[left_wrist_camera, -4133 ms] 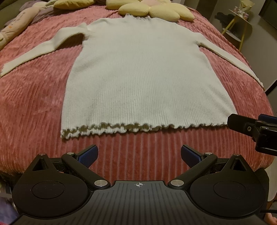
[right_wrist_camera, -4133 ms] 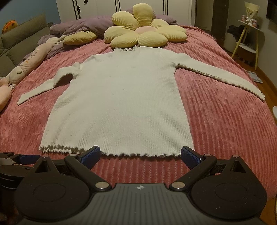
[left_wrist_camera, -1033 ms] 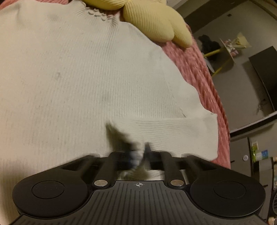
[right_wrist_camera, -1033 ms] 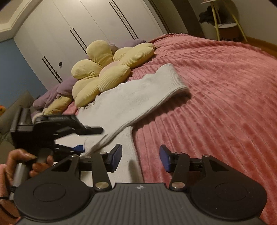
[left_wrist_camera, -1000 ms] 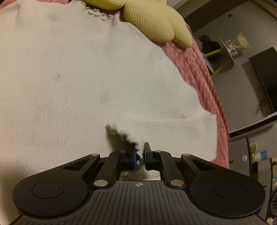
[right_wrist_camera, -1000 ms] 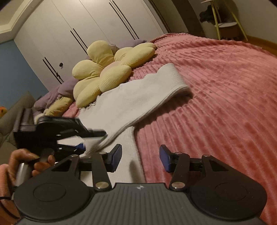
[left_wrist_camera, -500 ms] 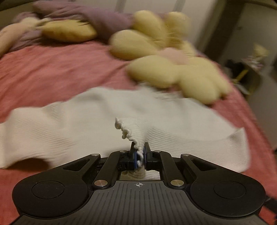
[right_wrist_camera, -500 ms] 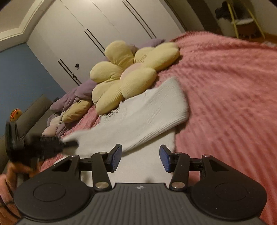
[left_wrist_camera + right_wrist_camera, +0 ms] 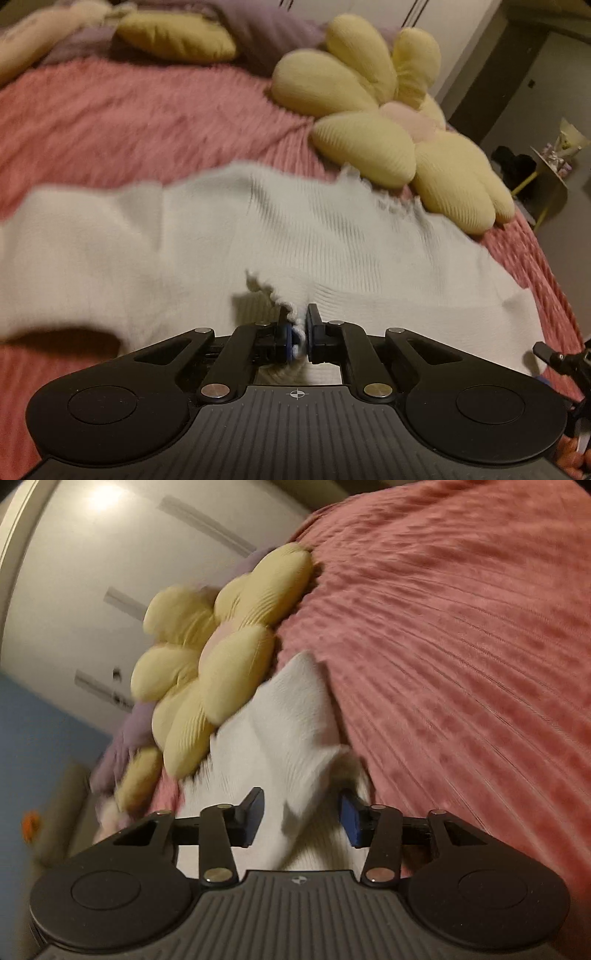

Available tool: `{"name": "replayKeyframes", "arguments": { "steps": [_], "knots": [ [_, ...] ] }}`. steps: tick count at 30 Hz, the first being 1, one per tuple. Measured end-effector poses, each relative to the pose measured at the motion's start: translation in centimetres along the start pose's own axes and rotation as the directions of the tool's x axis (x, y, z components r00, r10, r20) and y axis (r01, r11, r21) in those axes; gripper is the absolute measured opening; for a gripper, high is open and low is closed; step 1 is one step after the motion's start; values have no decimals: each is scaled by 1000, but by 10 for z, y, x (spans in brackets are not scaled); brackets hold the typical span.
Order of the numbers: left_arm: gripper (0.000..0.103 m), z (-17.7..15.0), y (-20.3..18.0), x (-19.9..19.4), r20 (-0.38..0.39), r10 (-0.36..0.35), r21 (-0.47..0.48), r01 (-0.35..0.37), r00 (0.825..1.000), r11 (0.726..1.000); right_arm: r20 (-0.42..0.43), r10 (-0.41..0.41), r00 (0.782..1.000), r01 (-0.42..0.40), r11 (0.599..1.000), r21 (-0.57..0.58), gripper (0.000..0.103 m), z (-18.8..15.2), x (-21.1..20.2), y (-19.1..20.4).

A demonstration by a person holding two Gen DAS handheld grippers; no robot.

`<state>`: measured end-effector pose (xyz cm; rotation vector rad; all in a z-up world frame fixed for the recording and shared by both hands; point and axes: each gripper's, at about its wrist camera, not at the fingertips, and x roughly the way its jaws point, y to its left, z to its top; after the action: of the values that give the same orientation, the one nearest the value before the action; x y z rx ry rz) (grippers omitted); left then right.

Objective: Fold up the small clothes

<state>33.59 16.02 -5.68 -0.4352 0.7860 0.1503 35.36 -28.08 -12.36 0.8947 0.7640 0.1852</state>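
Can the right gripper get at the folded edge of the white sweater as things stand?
Probably yes: the right gripper is closing with a fold of the white sweater already between its fingers, nothing blocking; the pads seem not yet pressed on it.

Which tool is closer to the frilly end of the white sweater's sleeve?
Left. The left tool is shut right on the frilly cuff of the white sweater. The right tool is closing around a smooth fold of the sweater, away from that frill.

A cream ribbed sweater (image 9: pixel 332 240) lies on a pink corduroy-striped bedspread (image 9: pixel 461 646) beside a yellow flower cushion (image 9: pixel 388 122).
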Motion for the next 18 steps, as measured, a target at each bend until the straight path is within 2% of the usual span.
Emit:
{"name": "replayKeyframes", "arguments": {
  "steps": [2,4,6,9,12,18],
  "knots": [
    [9,6,-2,-6,56,6,38,-8,998,999,17,2,1000,-2,1000,18,37,4,5,0],
    [9,11,-4,-12,124,34,85,-45,992,995,26,-29,999,29,1000,-1,19,4,10,4],
    [9,15,-6,-13,164,62,131,-84,985,988,35,-70,997,73,992,-99,19,0,12,14],
    [9,15,-5,1,133,83,156,-103,988,982,66,-107,992,120,958,-261,19,-12,15,29],
    [9,7,1,20,70,114,161,-124,991,979,81,-165,983,183,926,-330,16,-18,21,35],
    [10,1,10,17,85,93,121,-103,992,987,126,-246,961,276,840,-467,13,-23,23,54]
  ]
}}
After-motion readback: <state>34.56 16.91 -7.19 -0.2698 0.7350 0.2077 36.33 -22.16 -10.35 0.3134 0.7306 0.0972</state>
